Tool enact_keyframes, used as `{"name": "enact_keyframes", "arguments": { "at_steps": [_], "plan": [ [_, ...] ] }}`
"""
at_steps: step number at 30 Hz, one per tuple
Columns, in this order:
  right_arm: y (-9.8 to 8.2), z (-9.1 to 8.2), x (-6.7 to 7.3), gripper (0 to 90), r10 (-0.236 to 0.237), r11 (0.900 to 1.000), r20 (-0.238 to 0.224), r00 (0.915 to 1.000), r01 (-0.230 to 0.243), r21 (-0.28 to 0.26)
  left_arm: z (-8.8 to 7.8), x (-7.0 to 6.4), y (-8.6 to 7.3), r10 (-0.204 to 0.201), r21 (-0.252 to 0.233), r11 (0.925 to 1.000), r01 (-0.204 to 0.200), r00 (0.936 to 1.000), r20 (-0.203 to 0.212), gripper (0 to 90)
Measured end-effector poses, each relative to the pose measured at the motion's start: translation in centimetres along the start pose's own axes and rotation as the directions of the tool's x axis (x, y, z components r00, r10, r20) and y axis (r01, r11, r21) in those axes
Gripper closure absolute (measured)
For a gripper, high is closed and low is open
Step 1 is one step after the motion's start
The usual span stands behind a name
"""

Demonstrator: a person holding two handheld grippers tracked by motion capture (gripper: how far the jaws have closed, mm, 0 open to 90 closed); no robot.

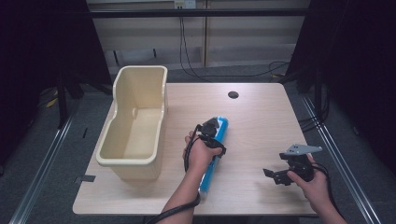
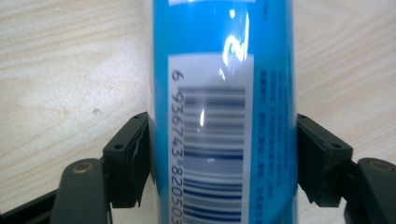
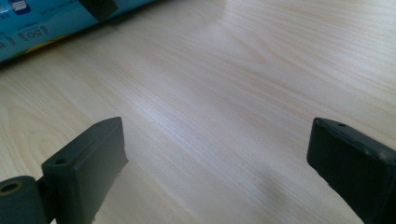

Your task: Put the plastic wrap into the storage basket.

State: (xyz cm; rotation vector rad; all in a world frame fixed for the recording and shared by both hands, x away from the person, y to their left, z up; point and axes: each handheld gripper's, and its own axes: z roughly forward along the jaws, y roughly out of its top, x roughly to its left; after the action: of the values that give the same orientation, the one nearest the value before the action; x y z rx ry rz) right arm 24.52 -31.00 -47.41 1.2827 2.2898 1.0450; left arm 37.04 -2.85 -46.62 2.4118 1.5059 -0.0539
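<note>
A long blue cylindrical package (image 1: 209,175) with a white barcode label (image 2: 212,154) lies flat on the wooden table (image 1: 261,121), near its middle. My left gripper (image 1: 214,129) reaches down over the package's far half, and the package (image 2: 224,56) lies between its jaws. The black pads (image 2: 133,158) stand just off its sides with thin gaps, so the gripper is open. My right gripper (image 1: 274,176) hovers low over bare wood at the front right, open wide with nothing between its jaws (image 3: 215,158). One end of the blue package (image 3: 42,25) shows at the top left of the right gripper view.
A tall cream plastic bin (image 1: 126,161) stands open-topped on the table's left side, beside the package. A round cable hole (image 1: 233,94) sits near the table's far edge. Bare wood stretches between the package and the right gripper.
</note>
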Motion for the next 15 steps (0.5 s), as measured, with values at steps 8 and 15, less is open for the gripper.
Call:
{"name": "enact_keyframes", "arguments": {
  "at_steps": [8, 15],
  "plan": [
    [0.09, 0.08, 0.2, 4.5, -0.004, 1.0, 0.003, 1.0, 0.004, 0.004, 0.23, 0.06, -0.21, -0.031, 0.005, 0.9995, 0.031, 0.9995, 0.008, 31.8],
    [0.04, 0.03, 0.0, 4.5, 0.0, 1.0, 0.0, 1.0, 0.0, 0.003, -0.46, 0.13, 0.01, -0.037, 0.038, 0.9986, 0.036, 0.9991, 0.023, 32.1]
  ]
}}
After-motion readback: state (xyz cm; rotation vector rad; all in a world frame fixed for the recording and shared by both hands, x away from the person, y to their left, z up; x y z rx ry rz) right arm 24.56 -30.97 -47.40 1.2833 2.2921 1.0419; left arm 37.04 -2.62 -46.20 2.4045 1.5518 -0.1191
